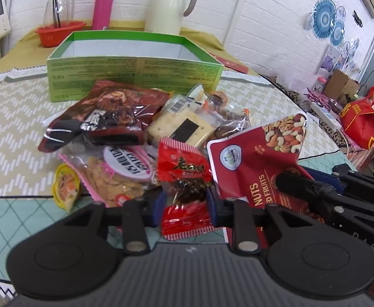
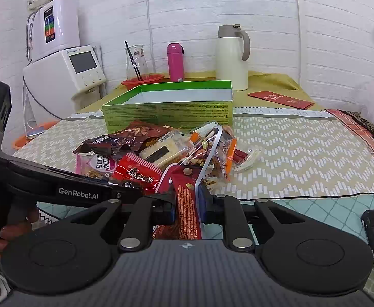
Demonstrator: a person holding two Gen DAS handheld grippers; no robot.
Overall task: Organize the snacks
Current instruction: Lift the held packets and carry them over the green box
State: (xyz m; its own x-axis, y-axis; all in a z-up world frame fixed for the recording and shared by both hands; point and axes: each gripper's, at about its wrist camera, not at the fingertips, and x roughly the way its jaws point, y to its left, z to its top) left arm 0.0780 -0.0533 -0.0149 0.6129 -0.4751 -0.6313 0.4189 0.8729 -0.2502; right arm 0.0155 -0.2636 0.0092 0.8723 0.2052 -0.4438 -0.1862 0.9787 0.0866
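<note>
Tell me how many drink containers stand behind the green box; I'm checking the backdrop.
3: a glass carafe at left, a pink flask in the middle, a cream thermal jug at right. Others may be hidden.

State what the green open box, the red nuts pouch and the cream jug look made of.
Green open rectangular box: printed cardboard, likely; matte, thin straight walls, white inside.
Red mixed-nuts pouch: glossy plastic film; glare, soft creases.
Cream lidded jug: smooth painted metal or plastic; faint sheen, cannot tell which.
</note>
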